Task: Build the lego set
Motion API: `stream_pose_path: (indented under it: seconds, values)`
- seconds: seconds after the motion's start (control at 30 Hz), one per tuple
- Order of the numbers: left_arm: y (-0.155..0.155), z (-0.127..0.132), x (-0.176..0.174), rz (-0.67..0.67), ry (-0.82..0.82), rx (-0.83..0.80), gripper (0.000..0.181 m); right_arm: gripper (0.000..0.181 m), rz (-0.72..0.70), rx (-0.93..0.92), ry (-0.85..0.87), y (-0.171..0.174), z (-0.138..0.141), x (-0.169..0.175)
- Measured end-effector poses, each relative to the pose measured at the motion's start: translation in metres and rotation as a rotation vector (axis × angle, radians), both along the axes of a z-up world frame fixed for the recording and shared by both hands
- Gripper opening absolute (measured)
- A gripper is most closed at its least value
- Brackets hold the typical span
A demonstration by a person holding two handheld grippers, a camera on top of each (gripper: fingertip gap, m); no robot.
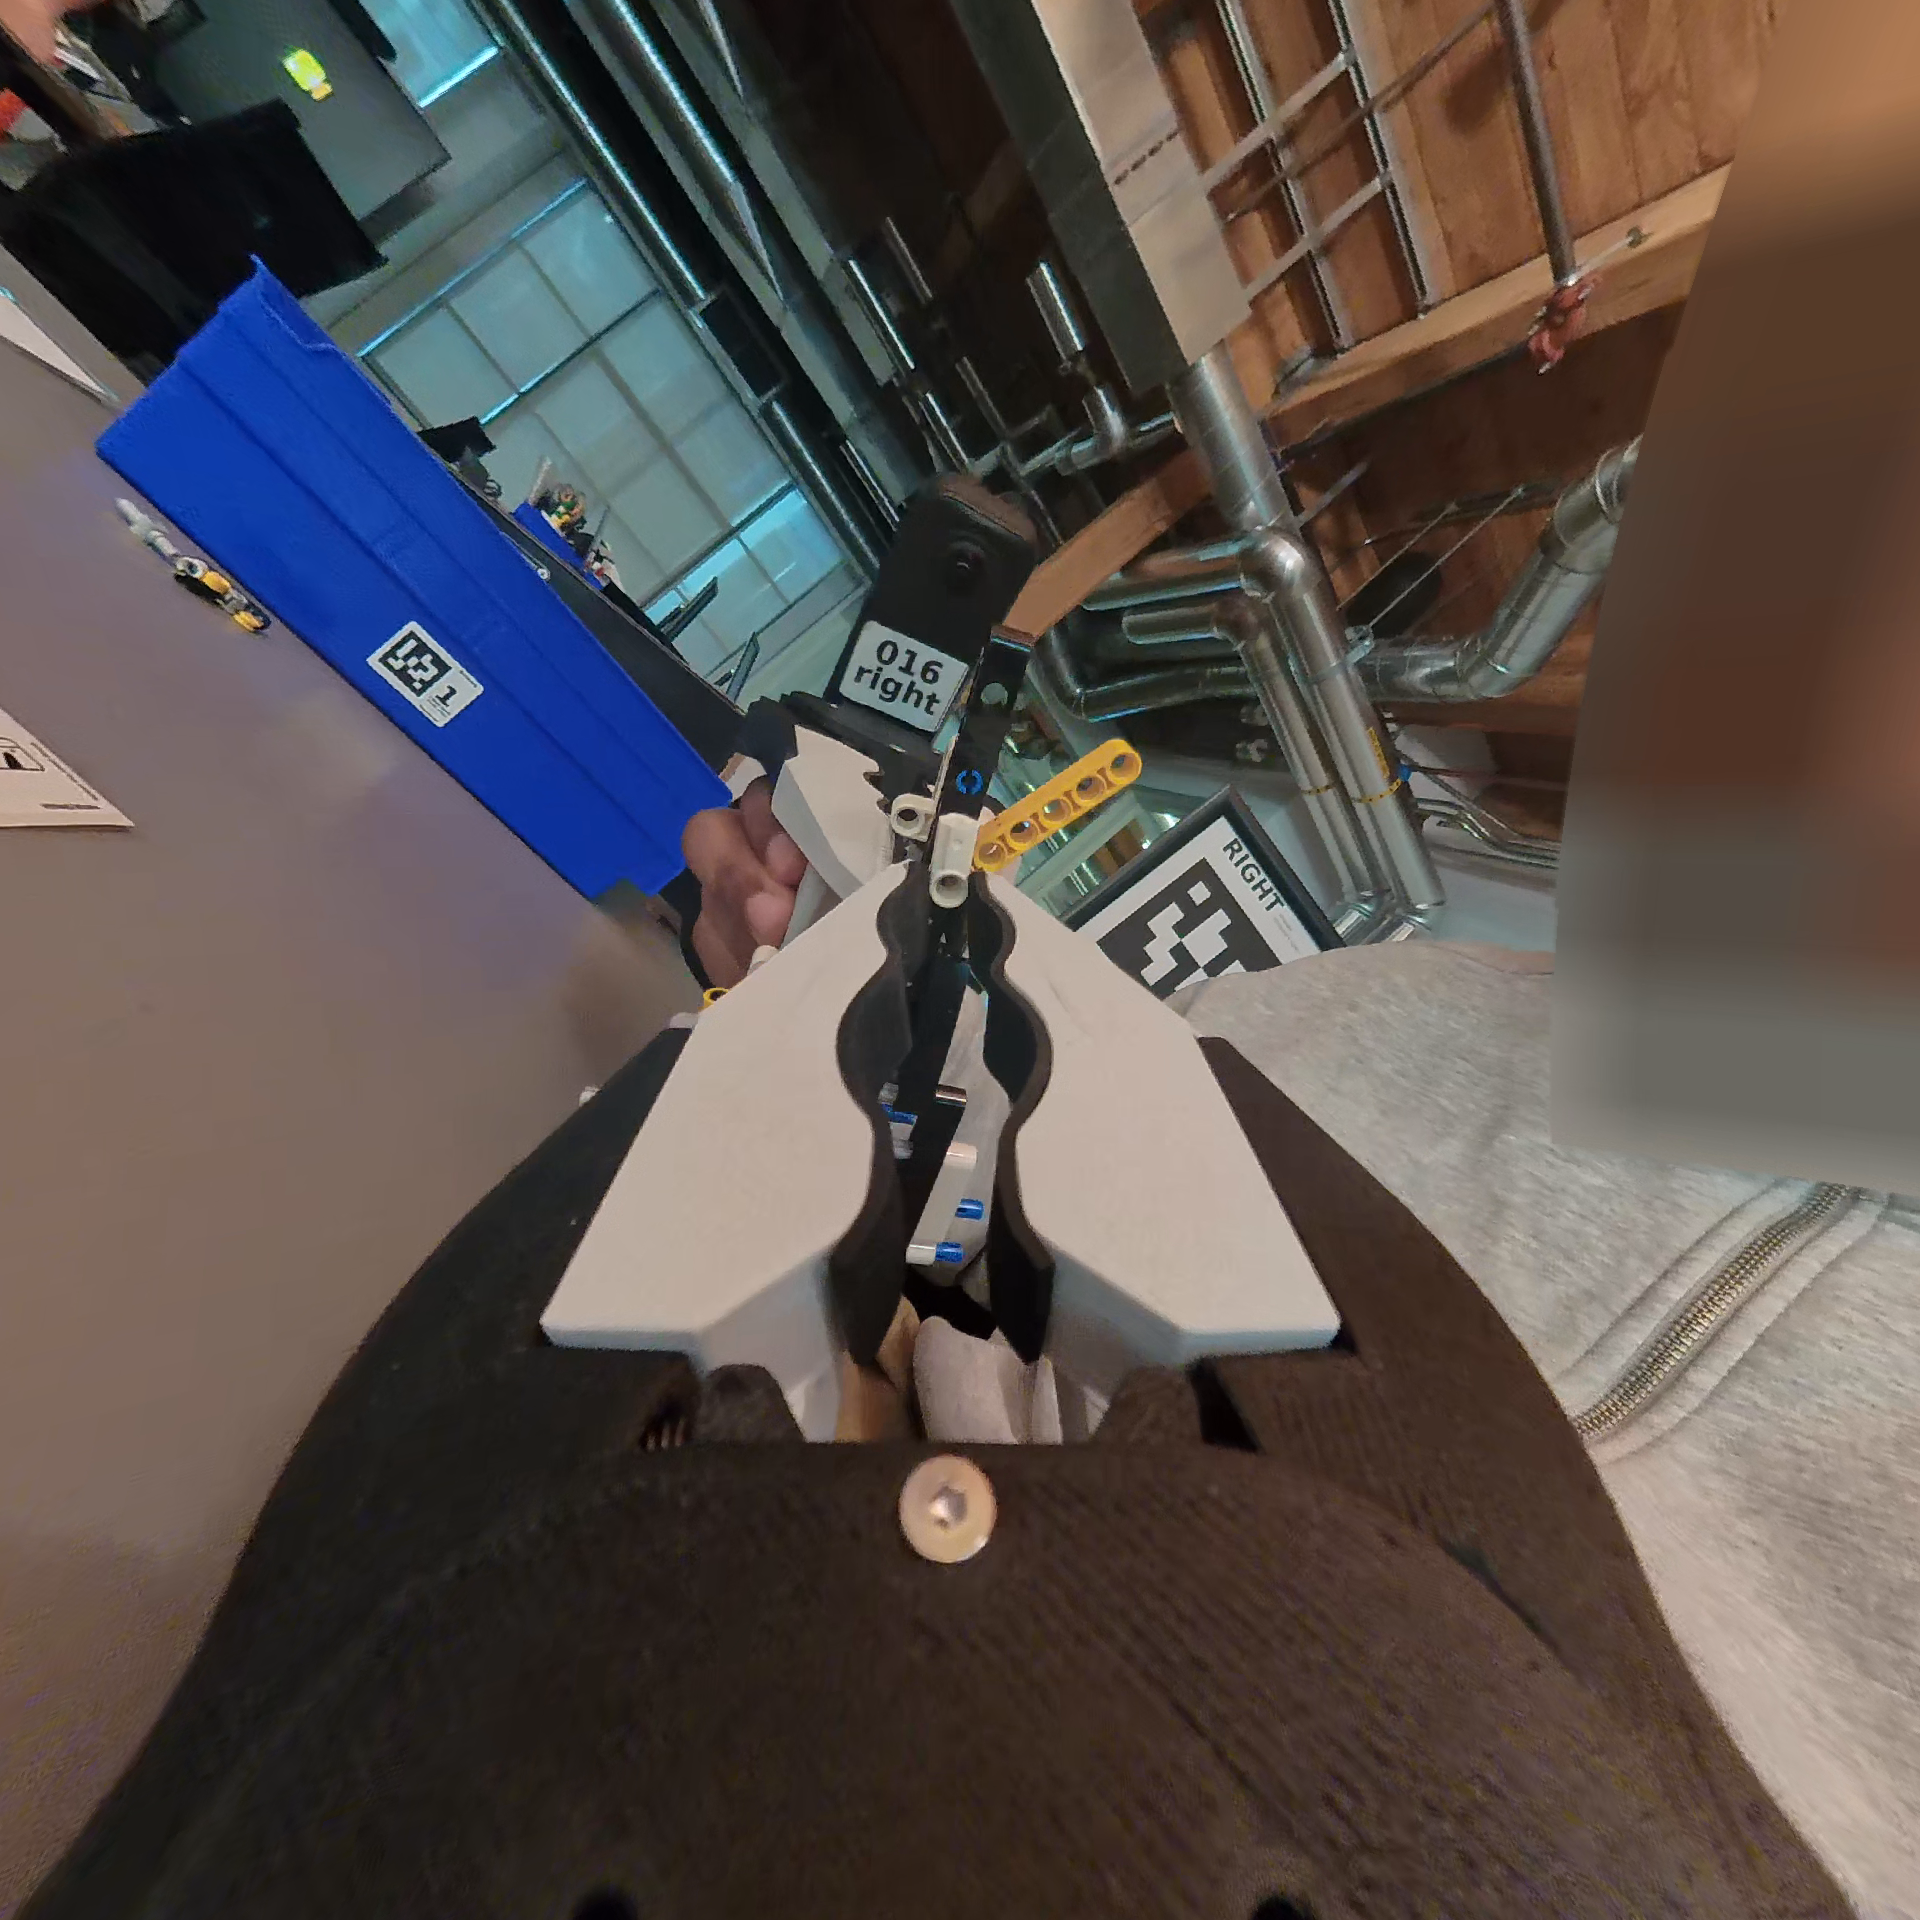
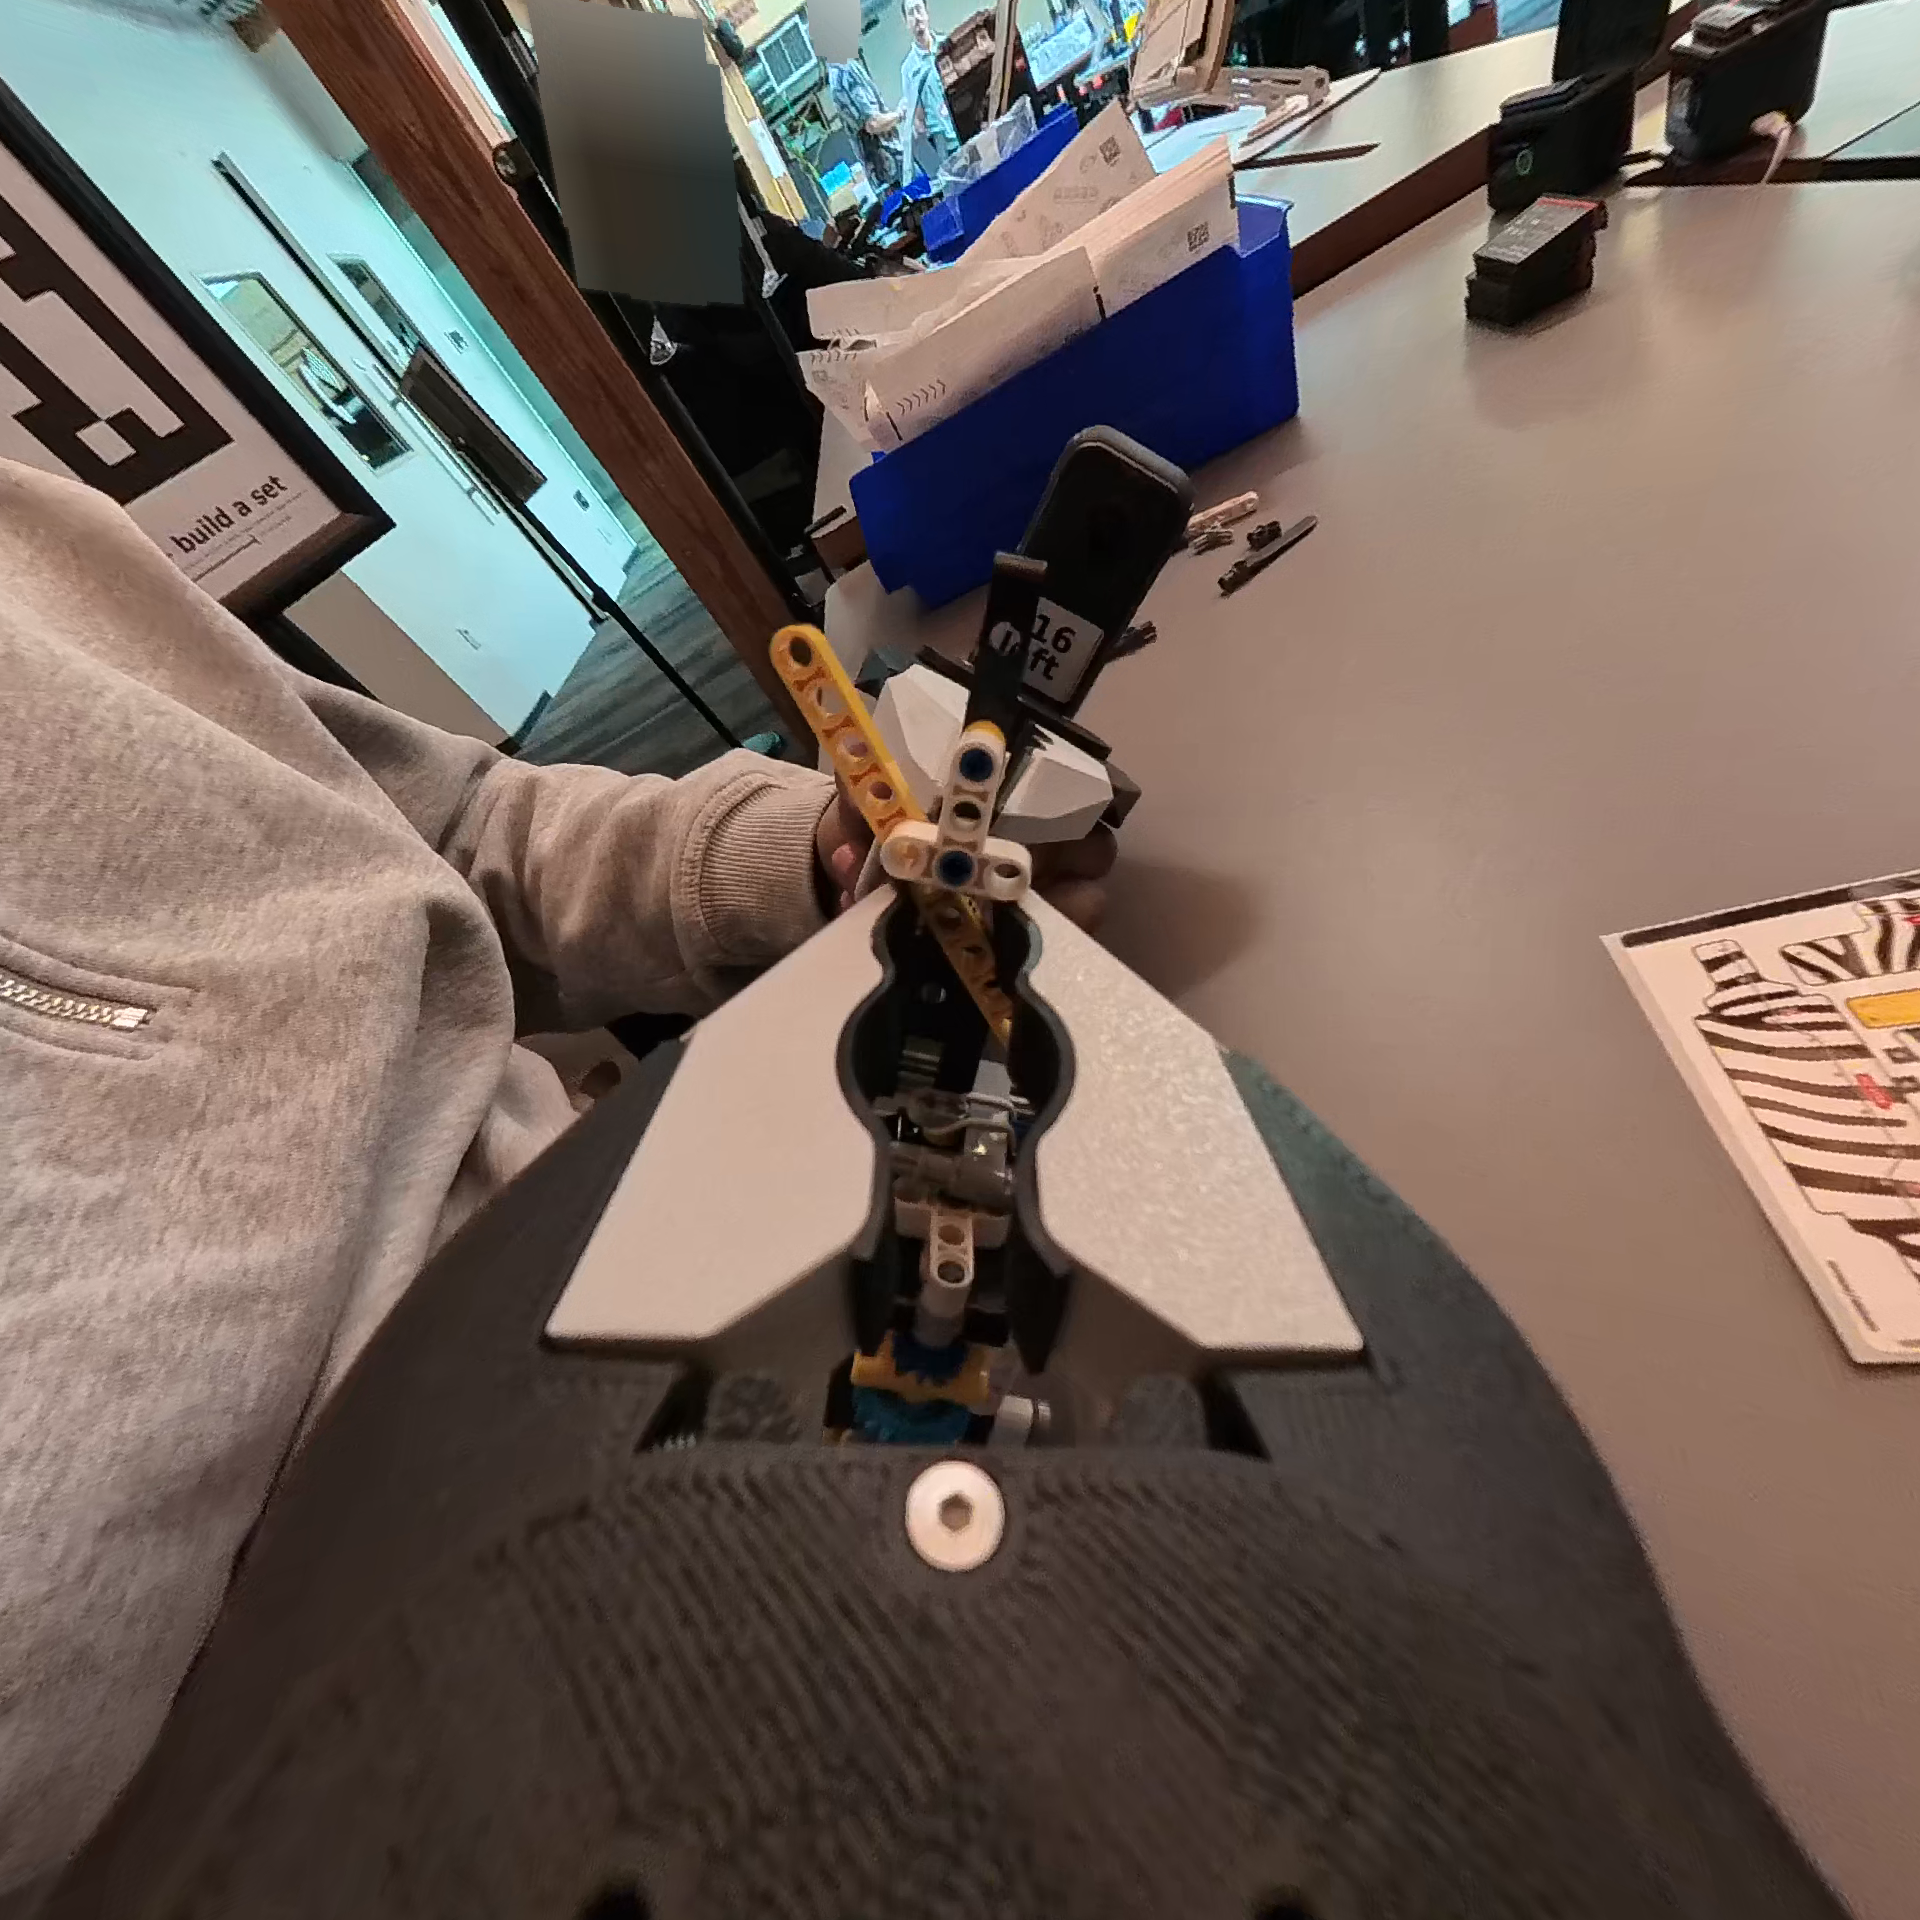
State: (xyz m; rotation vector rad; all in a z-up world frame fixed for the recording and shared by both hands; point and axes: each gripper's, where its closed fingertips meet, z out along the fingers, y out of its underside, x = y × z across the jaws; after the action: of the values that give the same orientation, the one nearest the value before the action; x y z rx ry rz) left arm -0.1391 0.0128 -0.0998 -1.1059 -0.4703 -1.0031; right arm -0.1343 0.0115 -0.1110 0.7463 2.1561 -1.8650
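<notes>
A lego assembly is held in the air between both grippers, above the grey table (image 2: 1455, 779). My left gripper (image 1: 940, 883) is shut on its black beam (image 1: 930, 1018), which carries white connectors (image 1: 951, 862) and blue pins (image 1: 966, 1207). A yellow beam (image 1: 1060, 805) sticks out to the right past the tips. My right gripper (image 2: 951, 904) is shut on the same assembly from the other side, on the grey and white part (image 2: 951, 1164). The yellow beam (image 2: 831, 717) and a white cross with blue pins (image 2: 961, 842) stick out beyond its tips. Each gripper shows in the other's view, the right in the left wrist view (image 1: 821, 800) and the left in the right wrist view (image 2: 1039, 790).
A blue bin (image 2: 1091, 395) full of paper sheets stands on the table; it also shows in the left wrist view (image 1: 416, 623). Loose lego pieces (image 2: 1247, 540) lie beside it. An instruction sheet (image 2: 1787, 1101) lies at right. Black boxes (image 2: 1538, 249) stand far back. A grey sleeve (image 2: 312, 883) is at left.
</notes>
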Motion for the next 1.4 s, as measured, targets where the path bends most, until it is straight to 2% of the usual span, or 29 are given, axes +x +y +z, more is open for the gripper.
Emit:
stream_pose_path:
  seconds: [0.03, 0.5, 0.8, 1.4]
  values:
    - [0.0, 0.0, 0.0, 0.002, -0.001, 0.001, 0.006, 0.013, 0.003, -0.006, -0.004, 0.0, 0.0, 0.0]
    - [0.004, -0.007, 0.0, 0.001, -0.008, -0.04, 0.005, 0.011, 0.013, 0.038, 0.005, 0.003, -0.005, 0.001]
    - [0.006, -0.009, 0.004, -0.075, -0.079, -0.03, 0.005, 0.01, 0.041, 0.056, 0.014, 0.003, -0.008, 0.005]
    - [0.007, -0.009, 0.003, -0.031, -0.017, -0.044, 0.005, 0.01, 0.045, 0.032, -0.017, 0.001, -0.009, 0.005]
